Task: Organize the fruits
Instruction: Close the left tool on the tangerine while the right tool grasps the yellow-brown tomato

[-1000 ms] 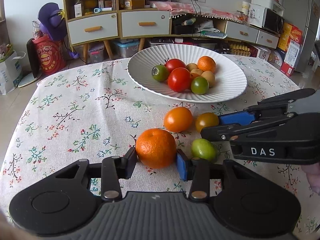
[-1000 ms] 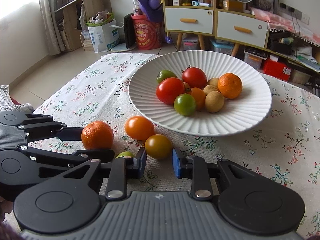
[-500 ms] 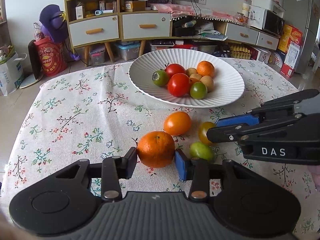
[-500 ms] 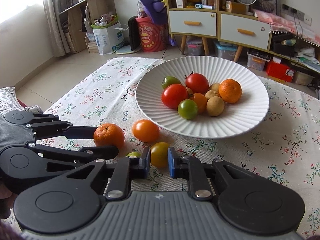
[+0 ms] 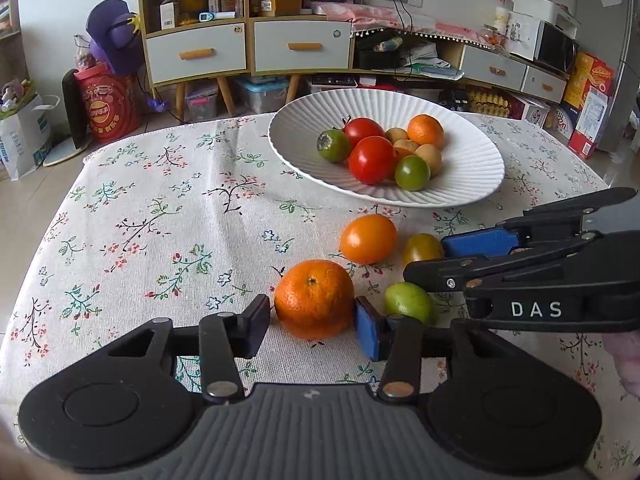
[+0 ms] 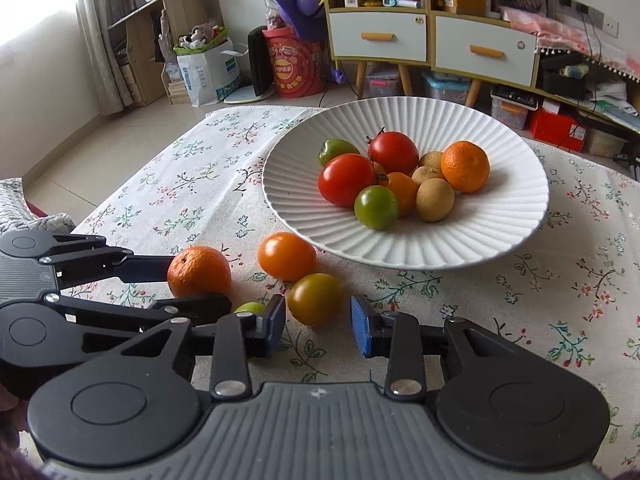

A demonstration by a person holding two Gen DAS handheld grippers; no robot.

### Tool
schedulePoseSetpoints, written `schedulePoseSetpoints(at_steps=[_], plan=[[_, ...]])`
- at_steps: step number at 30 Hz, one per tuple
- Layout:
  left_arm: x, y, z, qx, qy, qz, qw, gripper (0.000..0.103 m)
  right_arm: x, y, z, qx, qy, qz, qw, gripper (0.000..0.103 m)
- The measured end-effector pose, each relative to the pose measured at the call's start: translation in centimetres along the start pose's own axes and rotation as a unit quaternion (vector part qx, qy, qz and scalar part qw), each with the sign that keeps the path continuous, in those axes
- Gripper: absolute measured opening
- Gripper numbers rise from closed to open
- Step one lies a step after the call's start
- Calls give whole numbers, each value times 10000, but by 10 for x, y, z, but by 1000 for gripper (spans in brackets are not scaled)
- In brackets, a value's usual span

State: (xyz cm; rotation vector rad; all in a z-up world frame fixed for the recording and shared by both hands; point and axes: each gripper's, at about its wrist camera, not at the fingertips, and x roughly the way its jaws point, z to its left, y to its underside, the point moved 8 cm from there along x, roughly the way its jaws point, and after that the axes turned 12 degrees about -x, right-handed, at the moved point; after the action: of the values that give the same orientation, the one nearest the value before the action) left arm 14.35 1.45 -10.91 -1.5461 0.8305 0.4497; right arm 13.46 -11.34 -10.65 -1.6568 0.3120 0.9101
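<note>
Right gripper (image 6: 318, 322) jaws, nearly pinched on the yellow-orange tomato (image 6: 314, 298) half a second ago, now stand apart around it. Left gripper (image 5: 312, 322) brackets the mandarin (image 5: 314, 299) on the tablecloth (image 5: 160, 220), touching; both fruits remain outside the white plate (image 6: 460, 248).

The four loose fruits sit packed together near the plate (image 5: 472, 196), at the tabletop's (image 5: 132, 240) middle; both grippers crowd that cluster, the right gripper (image 6: 318, 322) crossing beside the left gripper (image 5: 312, 320); the tabletop's left side lies open
</note>
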Motion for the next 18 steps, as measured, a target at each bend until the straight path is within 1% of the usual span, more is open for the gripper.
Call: schedulePoseSetpoints(at_steps=[1,5,8,11,18], plan=[[1,0,1,-12,-14,-3,10000,46,1,0,0,17,-24,2,10000,32],[3,-2,3,-166,23,-2,9999,46,3,-1,1,11,-19,-8,10000,27],[2,-3,2,-167,52,-3,9998,42,2,-1,2,-46,-24,-19,10000,26],[0,-3,3,-152,12,3,9999,42,0,-1,4,-124,8,1,9999,26],[-6,-7,5,-225,4,20,9997,41,-14,-4,0,-59,-9,-73,10000,26]])
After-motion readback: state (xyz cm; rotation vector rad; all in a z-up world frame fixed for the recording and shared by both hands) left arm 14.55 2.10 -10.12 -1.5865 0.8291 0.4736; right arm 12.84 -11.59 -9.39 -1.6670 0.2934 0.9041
